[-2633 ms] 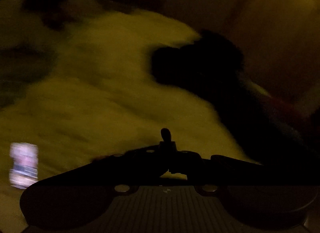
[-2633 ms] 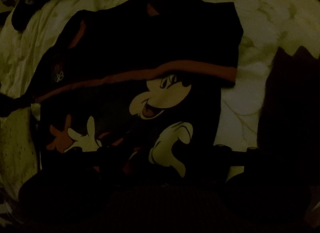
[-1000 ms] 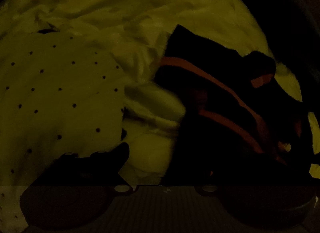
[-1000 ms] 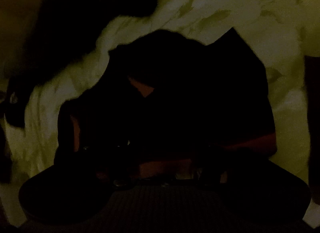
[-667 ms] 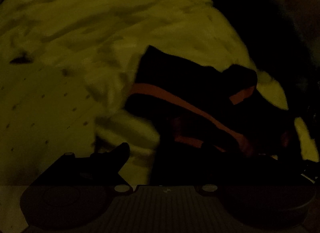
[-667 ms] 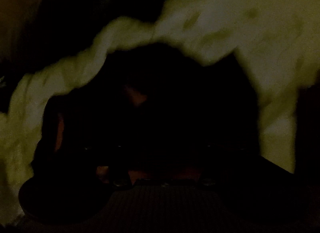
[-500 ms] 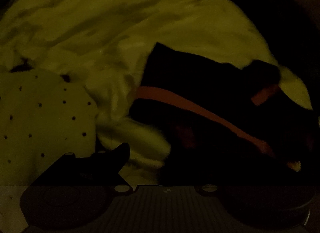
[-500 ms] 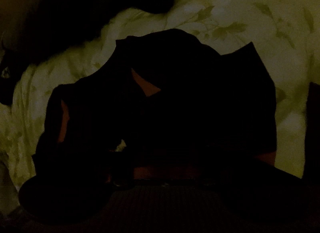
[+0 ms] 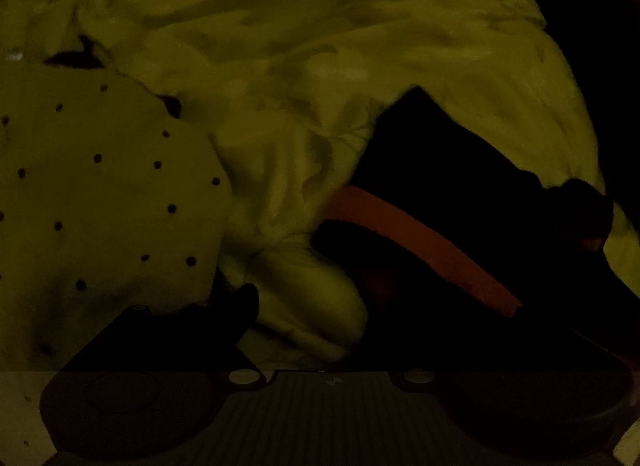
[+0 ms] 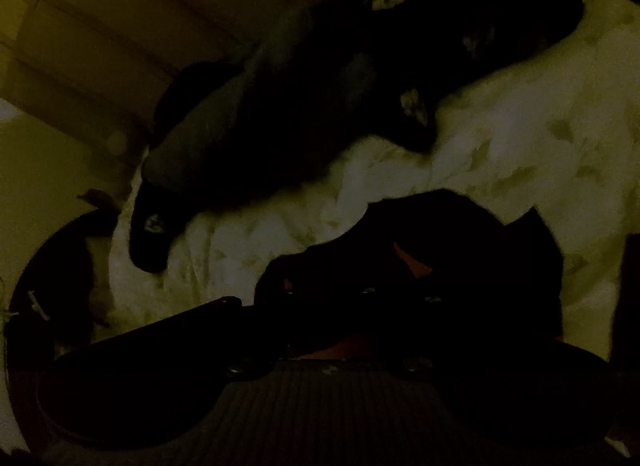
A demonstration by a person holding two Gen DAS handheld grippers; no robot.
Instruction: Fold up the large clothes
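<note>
The scene is very dark. A black garment with an orange stripe (image 9: pixel 420 238) lies folded on a pale leaf-print bedsheet (image 9: pixel 320 45), at the right of the left wrist view. My left gripper (image 9: pixel 332 318) is open: its left finger (image 9: pixel 236 302) shows over the sheet, its right finger is lost against the black cloth. In the right wrist view the same black garment (image 10: pixel 460 250) lies just ahead of my right gripper (image 10: pixel 340 302). Its fingers merge with the dark cloth, so its state is unclear.
A pale cloth with dark dots (image 9: pixel 92 201) lies on the bed at the left. A heap of dark clothes (image 10: pixel 320 97) lies at the far side of the sheet (image 10: pixel 520 137). A pale wall and a wooden frame (image 10: pixel 80 45) stand beyond.
The left view has drifted, so the garment sits further right and lower. The right gripper has tilted up and drawn back; more of the sheet, the dark heap and the wall show.
</note>
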